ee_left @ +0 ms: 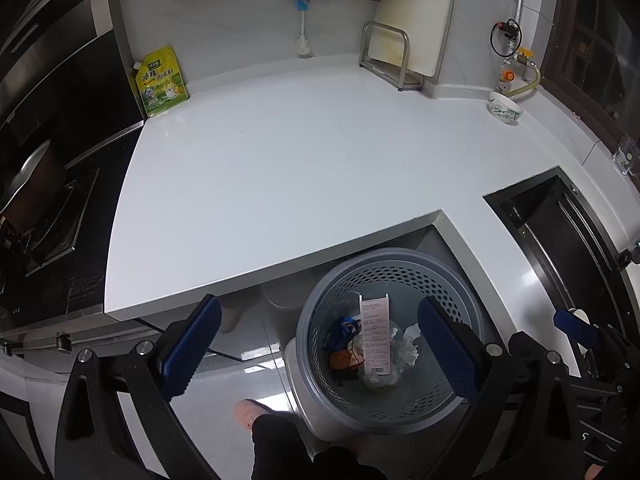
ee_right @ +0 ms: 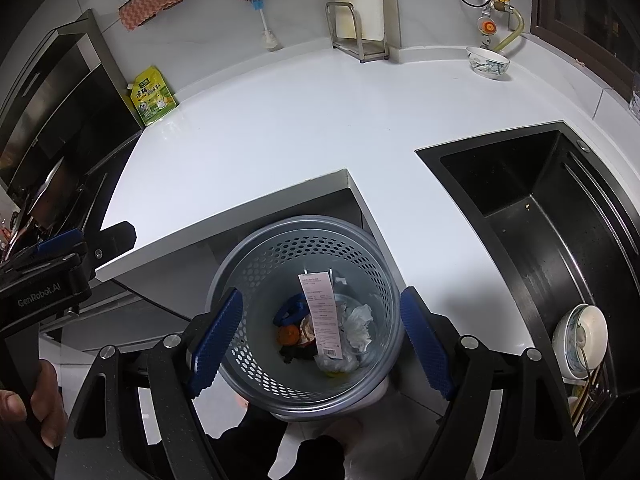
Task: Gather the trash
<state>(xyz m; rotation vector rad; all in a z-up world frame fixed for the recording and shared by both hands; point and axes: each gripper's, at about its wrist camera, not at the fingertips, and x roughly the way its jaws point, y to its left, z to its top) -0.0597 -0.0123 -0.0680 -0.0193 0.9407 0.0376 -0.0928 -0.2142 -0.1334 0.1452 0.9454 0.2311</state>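
Right wrist view: both tongs, right (ee_right: 320, 344) and left (ee_left: 318, 354), spread empty above one perforated bin (ee_right: 256, 264) (one receipt (ee_right: 322, 314) inside).

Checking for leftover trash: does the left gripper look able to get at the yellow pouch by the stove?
Probably yes: the left gripper is open and empty, and the counter between it and the pouch is bare.

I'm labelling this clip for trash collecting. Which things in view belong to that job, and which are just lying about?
Part of the job:
- perforated bin, on the floor by the counter
- in it: printed paper slip, crumpled tissue, orange scrap
- left hand-held gripper and right hand-held gripper, both open and empty

Just lying about:
- yellow pouch
- patterned bowl
- rack with chopping board
- dishes in sink
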